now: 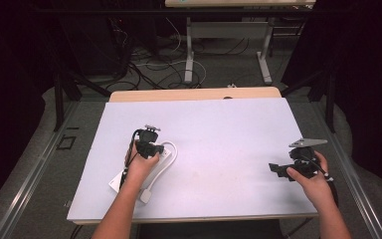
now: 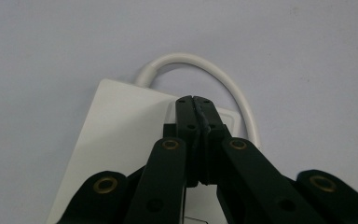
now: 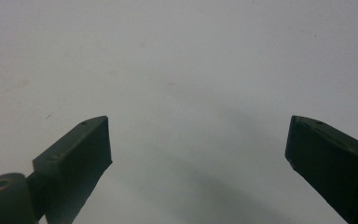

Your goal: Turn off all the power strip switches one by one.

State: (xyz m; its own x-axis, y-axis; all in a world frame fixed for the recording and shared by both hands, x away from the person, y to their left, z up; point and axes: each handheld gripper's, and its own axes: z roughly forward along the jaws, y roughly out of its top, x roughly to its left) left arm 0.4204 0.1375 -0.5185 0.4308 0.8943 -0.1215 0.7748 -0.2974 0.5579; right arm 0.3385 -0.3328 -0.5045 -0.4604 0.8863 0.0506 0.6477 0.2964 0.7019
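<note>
On the left half of the white table (image 1: 219, 124) we see the left gripper (image 1: 151, 133) held over a white power strip (image 1: 165, 155), which lies flat with its white cable (image 1: 171, 162) looping out from its far end and curling back toward the table's near edge, where it ends in a white plug (image 1: 145, 195). From the high view the left hand (image 1: 142, 167) and forearm cover most of the strip, so we cannot make out its full outline or its sockets. Through the left gripper view the strip (image 2: 116, 126) fills the lower left, cut off by the bottom edge, and the cable (image 2: 200, 65) arches beyond it. The left gripper (image 2: 194, 101) has its jaws pressed tight together, tip against tip, right above the strip's far end; we cannot tell whether the tips touch the casing or whether anything thin is pinched between them, since the jaws hide that spot.

Well apart, near the table's right edge, the right hand (image 1: 313, 179) holds the right gripper (image 1: 274, 168) pointing toward the middle of the table. In its own view the right gripper (image 3: 198, 140) has its jaws spread wide with nothing between them but bare tabletop (image 3: 177, 56); both jaws are cut off by the frame's lower edge.
</note>
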